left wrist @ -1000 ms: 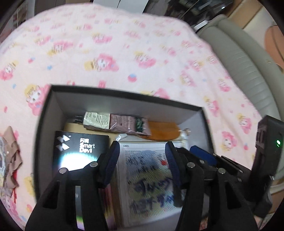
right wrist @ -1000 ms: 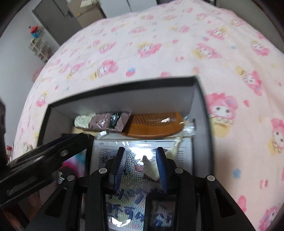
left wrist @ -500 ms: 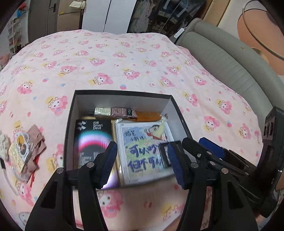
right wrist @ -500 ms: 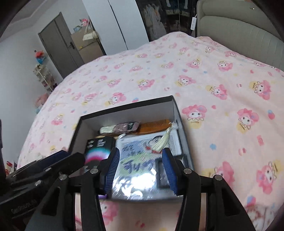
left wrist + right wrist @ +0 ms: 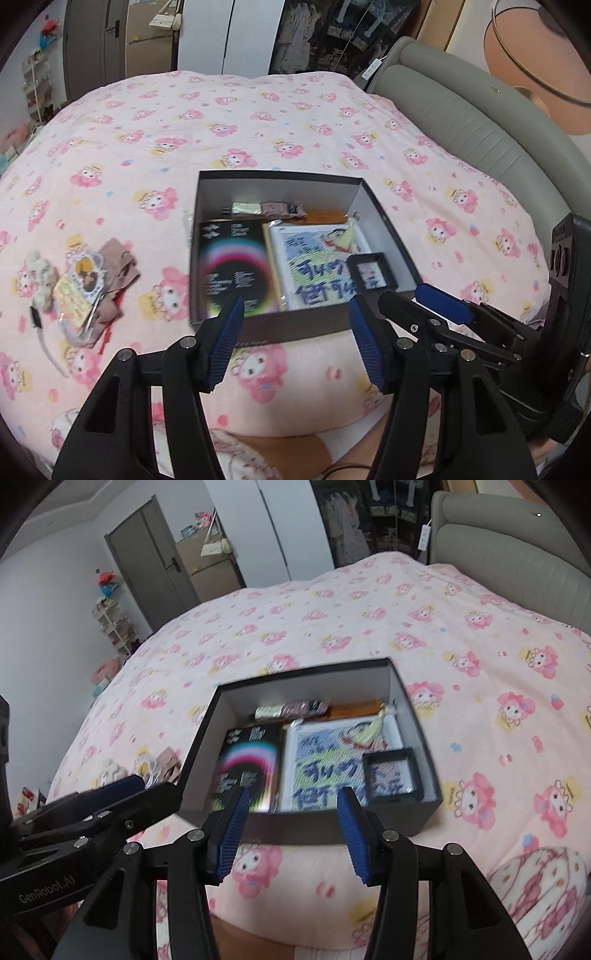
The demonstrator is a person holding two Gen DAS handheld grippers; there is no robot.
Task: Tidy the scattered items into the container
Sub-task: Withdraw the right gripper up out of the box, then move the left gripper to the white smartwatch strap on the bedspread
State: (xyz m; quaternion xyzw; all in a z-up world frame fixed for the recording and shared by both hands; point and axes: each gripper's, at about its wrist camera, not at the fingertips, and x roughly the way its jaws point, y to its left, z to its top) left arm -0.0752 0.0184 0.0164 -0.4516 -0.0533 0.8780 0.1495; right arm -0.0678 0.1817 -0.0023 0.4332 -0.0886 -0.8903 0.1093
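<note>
On the left gripper: "GenRobot.AI" lettering.

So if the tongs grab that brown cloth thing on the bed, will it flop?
Probably. The brown cloth lies crumpled and folded, so it likely droops. It looks thin, so likely light. Cards rest on it and may slide off.

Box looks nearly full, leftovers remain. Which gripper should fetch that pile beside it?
Left gripper, probably: open and empty, and the pile lies on the box's left, its side. The right gripper would cross over.
</note>
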